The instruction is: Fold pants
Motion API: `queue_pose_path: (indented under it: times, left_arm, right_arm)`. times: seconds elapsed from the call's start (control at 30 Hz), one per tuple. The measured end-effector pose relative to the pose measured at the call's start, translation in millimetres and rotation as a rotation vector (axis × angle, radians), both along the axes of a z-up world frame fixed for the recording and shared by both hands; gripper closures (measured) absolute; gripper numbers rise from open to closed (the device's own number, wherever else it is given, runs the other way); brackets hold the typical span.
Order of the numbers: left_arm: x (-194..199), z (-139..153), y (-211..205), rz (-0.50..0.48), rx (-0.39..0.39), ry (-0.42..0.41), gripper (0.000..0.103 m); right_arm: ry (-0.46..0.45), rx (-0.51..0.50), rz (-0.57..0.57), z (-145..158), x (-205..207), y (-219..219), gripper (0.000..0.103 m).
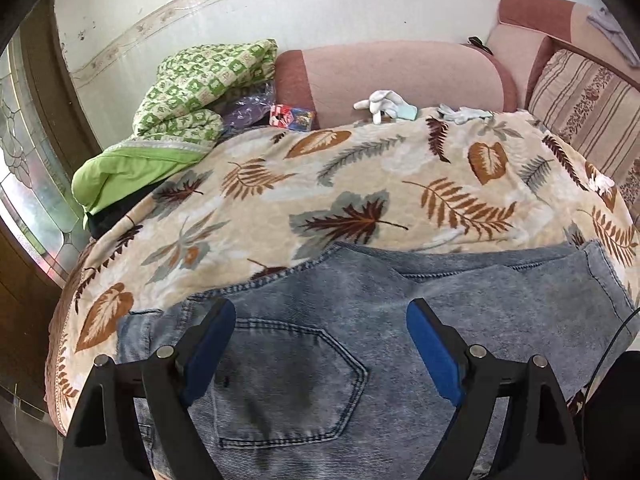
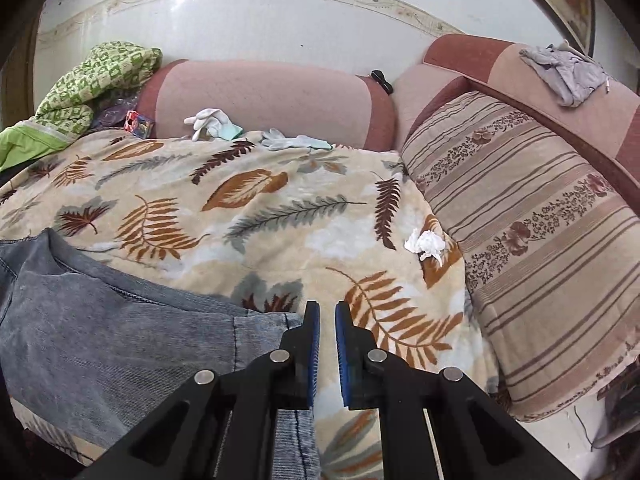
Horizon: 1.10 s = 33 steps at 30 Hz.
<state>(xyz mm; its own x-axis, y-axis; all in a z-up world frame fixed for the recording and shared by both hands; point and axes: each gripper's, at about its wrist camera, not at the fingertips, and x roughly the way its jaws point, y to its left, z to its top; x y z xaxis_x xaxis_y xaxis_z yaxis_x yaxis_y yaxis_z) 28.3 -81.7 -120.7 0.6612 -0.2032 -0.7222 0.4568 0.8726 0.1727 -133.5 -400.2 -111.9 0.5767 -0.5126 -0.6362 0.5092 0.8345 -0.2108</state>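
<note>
Light blue denim pants [image 1: 360, 320] lie on the leaf-patterned blanket [image 1: 360, 168], back pocket up, spread across the near edge. My left gripper [image 1: 320, 316] is open wide and empty, hovering just above the pocket area. In the right wrist view the pants [image 2: 100, 320] fill the lower left, their hem edge reaching to my right gripper [image 2: 327, 312]. The right gripper's blue pads stand nearly together with a narrow gap, nothing between them, just past the hem, over the blanket [image 2: 240, 200].
White gloves [image 2: 212, 122] [image 1: 382, 102] lie at the blanket's far edge against pink sofa cushions [image 2: 260, 96]. A crumpled tissue [image 2: 426, 246] lies to the right. A striped pillow [image 2: 540, 220] is at right; a green quilt [image 1: 192, 88] at far left.
</note>
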Motion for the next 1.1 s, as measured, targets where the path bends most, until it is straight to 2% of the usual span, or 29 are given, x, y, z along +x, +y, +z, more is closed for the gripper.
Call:
queue_pose_path:
  times: [0.1,0.2,0.37,0.57,0.67,0.73,0.83,0.97,1.03,1.1]
  left_arm:
    - [-6,-14,-6,-0.029,-0.004,0.046,0.015]
    - [-12,-30,-14,-0.062,-0.006,0.099,0.015]
    - [-16,-58,-24,-0.088,0.028,0.159,0.015]
    - [-8,-90,-32,-0.081,0.088,0.23,0.015]
    - [-10,-90,-31,-0.084,0.095,0.221,0.015]
    - [-10,-85,-28,-0.074,0.099,0.22,0.015]
    - [-11,-68,-15,-0.054,0.068,0.178,0.015]
    - [-14,-48,6,-0.016,0.046,0.106,0.015]
    - [-15,-45,18,0.011,0.056,0.078,0.015]
    - [-14,-51,26,0.038,0.071,0.09,0.015]
  right_arm:
    - [0.021,0.021,-0.002,-5,-2,1,0.093]
    - [0.024,0.117,0.018,-13,-4,1,0.093]
    - [0.046,0.268,0.02,-38,-3,7,0.093]
    - [0.068,0.39,-0.021,-66,0,10,0.093]
    - [0.136,0.426,-0.047,-87,7,4,0.093]
    - [0.146,0.459,-0.054,-94,8,-2,0.093]
    - [0.103,0.465,-0.045,-87,4,-6,0.093]
    - [0.009,0.398,-0.018,-67,-10,-9,0.093]
    - [-0.023,0.387,-0.009,-62,-16,-14,0.093]
    - [-0.025,0.388,-0.005,-63,-21,-18,0.093]
